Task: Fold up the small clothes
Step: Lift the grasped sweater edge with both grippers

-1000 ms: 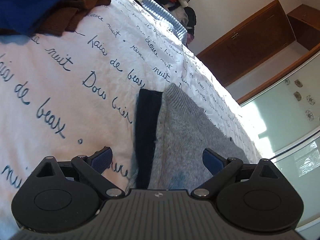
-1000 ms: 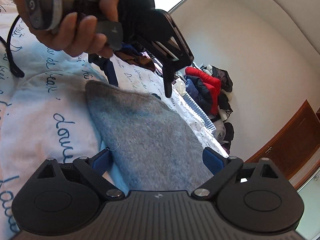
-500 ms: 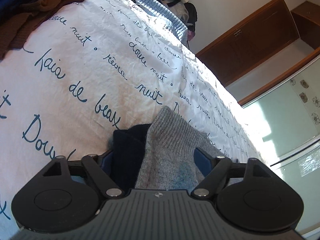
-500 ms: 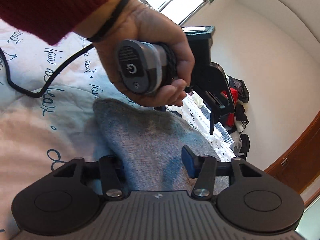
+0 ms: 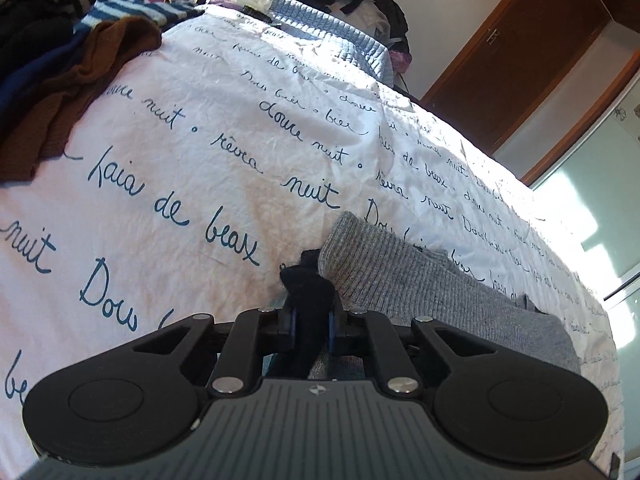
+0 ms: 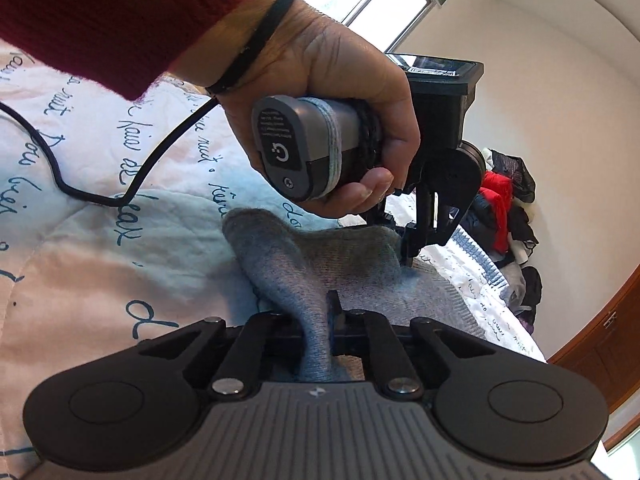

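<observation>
A small grey knit garment (image 5: 408, 276) with a dark navy edge (image 5: 308, 284) lies on the white bedspread with blue script (image 5: 240, 152). My left gripper (image 5: 311, 326) is shut on its navy edge at one corner. In the right wrist view my right gripper (image 6: 320, 330) is shut on a bunched grey fold of the same garment (image 6: 320, 256). The left gripper, held by a hand in a red sleeve (image 6: 320, 92), shows there pinching the garment's far corner (image 6: 412, 240).
A pile of clothes, brown (image 5: 80, 80), navy and striped, lies at the bed's far left. More clothes are heaped at the bed's far end (image 6: 504, 200). A black cable (image 6: 100, 192) trails over the bedspread. A wooden door (image 5: 516, 52) stands beyond.
Both grippers went from open to shut on the garment: the left on its navy edge, the right on a grey fold. Both moved in closer over the cloth.
</observation>
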The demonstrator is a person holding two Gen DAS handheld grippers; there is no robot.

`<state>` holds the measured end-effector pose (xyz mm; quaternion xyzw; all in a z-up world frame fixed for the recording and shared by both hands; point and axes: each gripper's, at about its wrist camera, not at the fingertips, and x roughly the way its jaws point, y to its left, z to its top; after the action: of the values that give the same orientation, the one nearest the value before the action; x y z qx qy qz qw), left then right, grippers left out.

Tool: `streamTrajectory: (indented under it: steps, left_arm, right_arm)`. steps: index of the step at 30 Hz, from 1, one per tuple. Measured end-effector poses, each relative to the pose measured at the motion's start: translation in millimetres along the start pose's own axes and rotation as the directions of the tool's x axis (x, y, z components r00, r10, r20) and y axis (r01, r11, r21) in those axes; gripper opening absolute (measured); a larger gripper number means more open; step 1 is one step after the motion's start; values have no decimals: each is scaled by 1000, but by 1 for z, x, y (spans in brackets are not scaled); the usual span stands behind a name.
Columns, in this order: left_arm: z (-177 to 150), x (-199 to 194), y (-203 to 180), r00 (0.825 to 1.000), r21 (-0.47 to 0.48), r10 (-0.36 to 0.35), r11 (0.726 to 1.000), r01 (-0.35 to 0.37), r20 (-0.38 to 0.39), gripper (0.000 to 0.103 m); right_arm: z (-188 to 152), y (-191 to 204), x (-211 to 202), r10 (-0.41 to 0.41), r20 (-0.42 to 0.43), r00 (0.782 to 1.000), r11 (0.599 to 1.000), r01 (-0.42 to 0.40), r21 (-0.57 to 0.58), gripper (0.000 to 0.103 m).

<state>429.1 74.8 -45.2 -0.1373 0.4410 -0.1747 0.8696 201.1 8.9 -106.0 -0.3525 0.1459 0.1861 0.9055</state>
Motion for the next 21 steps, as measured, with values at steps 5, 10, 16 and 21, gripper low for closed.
streamTrajectory:
  steps: [5, 10, 16, 21]
  left_arm:
    - [2, -15, -17, 999, 42, 26, 999, -28, 37, 11]
    - [5, -29, -33, 998, 38, 13, 999, -16, 67, 11]
    - [5, -42, -63, 995, 32, 5, 999, -9, 103, 11]
    - [2, -52, -90, 991, 39, -20, 999, 15, 132, 11]
  right_arm:
    - [0, -24, -13, 43, 36, 998, 989, -48, 140, 6]
    - [-10, -67, -33, 101, 89, 991, 928, -126, 350, 6]
    - [-37, -118, -54, 144, 165, 976, 787, -214, 579, 6]
    - [-63, -145, -70, 164, 221, 961, 654, -274, 705, 6]
